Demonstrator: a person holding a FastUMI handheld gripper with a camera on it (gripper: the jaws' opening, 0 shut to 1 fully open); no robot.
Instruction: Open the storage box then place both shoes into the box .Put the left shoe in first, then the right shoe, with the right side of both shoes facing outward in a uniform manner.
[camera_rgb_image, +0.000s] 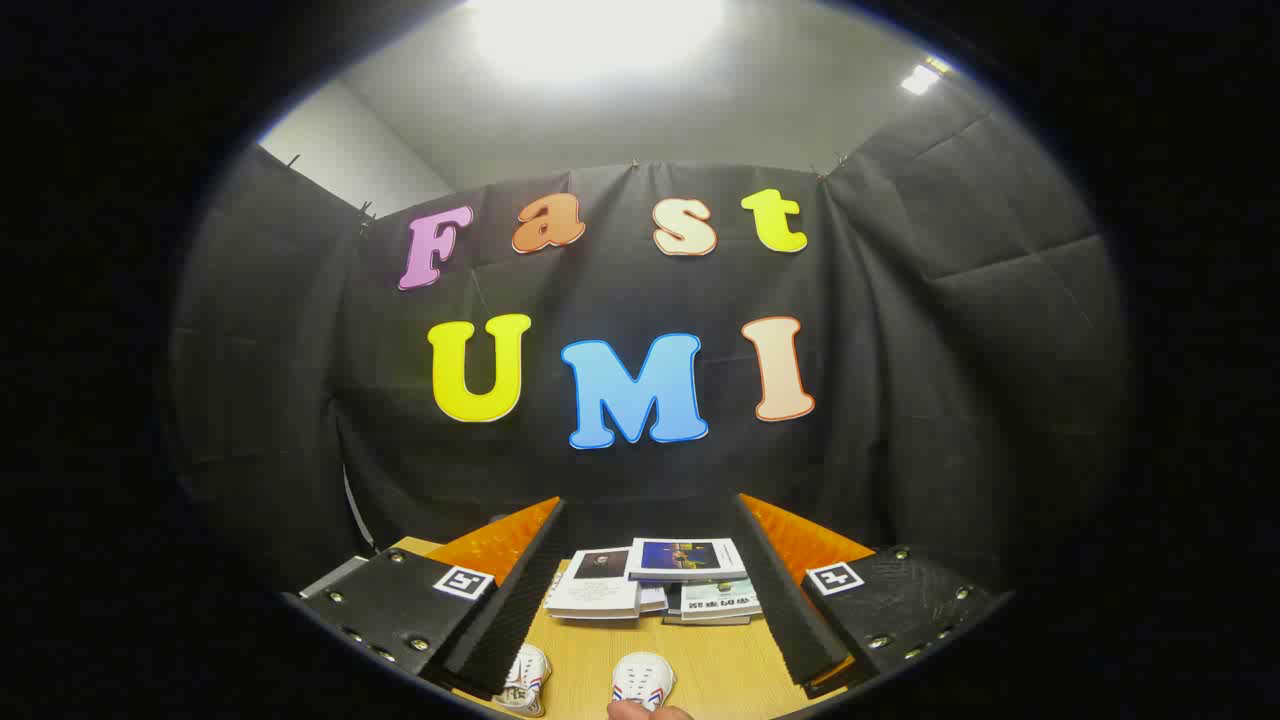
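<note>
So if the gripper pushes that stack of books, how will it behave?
The books lie loosely and unevenly stacked, so the top ones would probably slide off rather than the pile moving as one. Flat and low, they're unlikely to tip. The gripper is open, its fingers either side of them.

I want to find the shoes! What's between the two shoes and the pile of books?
In the gripper view, only bare wooden table lies between the shoes and the books. The gripper hovers above, jaws open.
</note>
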